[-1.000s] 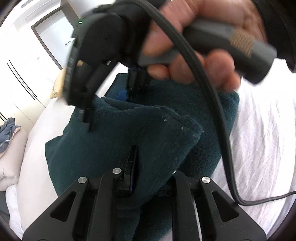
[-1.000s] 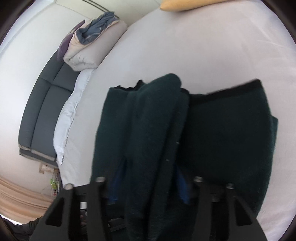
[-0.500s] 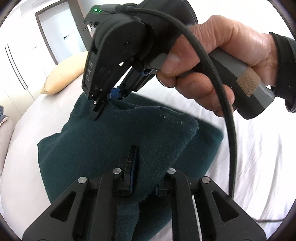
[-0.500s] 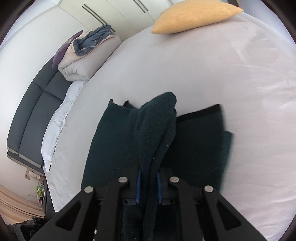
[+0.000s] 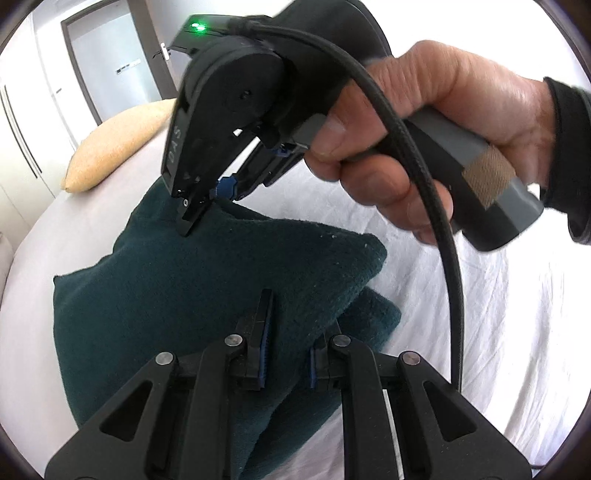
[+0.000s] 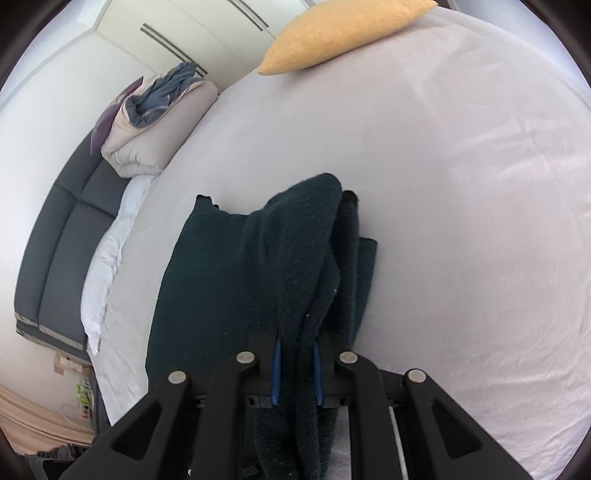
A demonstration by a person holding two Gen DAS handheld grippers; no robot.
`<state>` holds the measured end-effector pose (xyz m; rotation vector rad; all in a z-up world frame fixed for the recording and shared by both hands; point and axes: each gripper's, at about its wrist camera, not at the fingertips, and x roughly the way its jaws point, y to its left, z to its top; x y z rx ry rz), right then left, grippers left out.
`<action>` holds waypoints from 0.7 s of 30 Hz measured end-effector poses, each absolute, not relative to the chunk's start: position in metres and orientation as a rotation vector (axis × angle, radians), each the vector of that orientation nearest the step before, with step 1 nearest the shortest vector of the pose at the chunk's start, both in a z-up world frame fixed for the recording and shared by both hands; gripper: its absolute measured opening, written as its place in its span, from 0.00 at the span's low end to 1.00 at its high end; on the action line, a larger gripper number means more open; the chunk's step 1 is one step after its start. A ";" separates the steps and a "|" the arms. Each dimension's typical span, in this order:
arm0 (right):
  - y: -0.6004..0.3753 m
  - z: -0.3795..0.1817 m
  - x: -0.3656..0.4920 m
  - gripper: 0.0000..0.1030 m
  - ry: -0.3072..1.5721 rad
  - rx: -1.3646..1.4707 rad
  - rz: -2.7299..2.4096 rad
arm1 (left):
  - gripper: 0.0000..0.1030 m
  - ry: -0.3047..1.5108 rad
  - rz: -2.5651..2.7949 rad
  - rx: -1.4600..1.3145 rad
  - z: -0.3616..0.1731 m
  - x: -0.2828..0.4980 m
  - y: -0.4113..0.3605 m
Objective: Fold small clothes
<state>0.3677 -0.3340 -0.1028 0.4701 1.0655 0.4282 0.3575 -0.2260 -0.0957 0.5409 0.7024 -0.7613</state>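
Right now both grippers pinch the same dark green garment (image 5: 207, 295), a fleecy piece lying on a bed covered by a white sheet (image 5: 498, 314). Seen from the left wrist camera, the left gripper (image 5: 286, 354) has its two fingers drawn in narrow on a raised fold of the cloth, with the blue pads (image 5: 264, 363) pressed against the fabric on either side. Farther along the same lifted edge, the right gripper (image 5: 207, 206) comes down from above, its black tip touching the top of the fold; a blue pad shows just behind that tip. A bare right hand (image 5: 424, 147) grips the grey handle, and a black cable (image 5: 448, 258) loops down from the tool past the hand toward the sheet.

From the right wrist camera, the right gripper (image 6: 297, 373) is closed narrow around a thick bunched ridge of the garment (image 6: 229, 288), which rises between the fingers and drapes forward. To one side of the ridge the cloth lies flat on the sheet (image 6: 461, 221); on the other side a thinner layer shows under it.

A yellow pillow (image 6: 343, 29) sits at the far end of the bed. A rolled beige duvet (image 6: 147, 125) with a blue-grey cloth on top rests on a dark grey sofa (image 6: 59, 240) beside the bed. White cupboards (image 6: 207, 26) stand behind.
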 end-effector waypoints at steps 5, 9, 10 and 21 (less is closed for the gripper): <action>-0.343 -0.114 0.363 0.16 1.066 0.537 0.423 | 0.21 0.730 -0.787 0.509 -0.089 0.375 -0.203; -0.341 -0.115 0.347 0.30 1.071 0.584 0.434 | 0.74 0.724 -0.830 0.408 -0.075 0.360 -0.146; -0.338 -0.112 0.341 0.41 1.074 0.586 0.438 | 0.75 0.718 -0.852 0.348 -0.069 0.358 -0.122; -0.322 -0.112 0.277 0.23 1.074 0.523 0.328 | 0.75 0.831 -0.701 -0.151 -0.052 0.460 0.032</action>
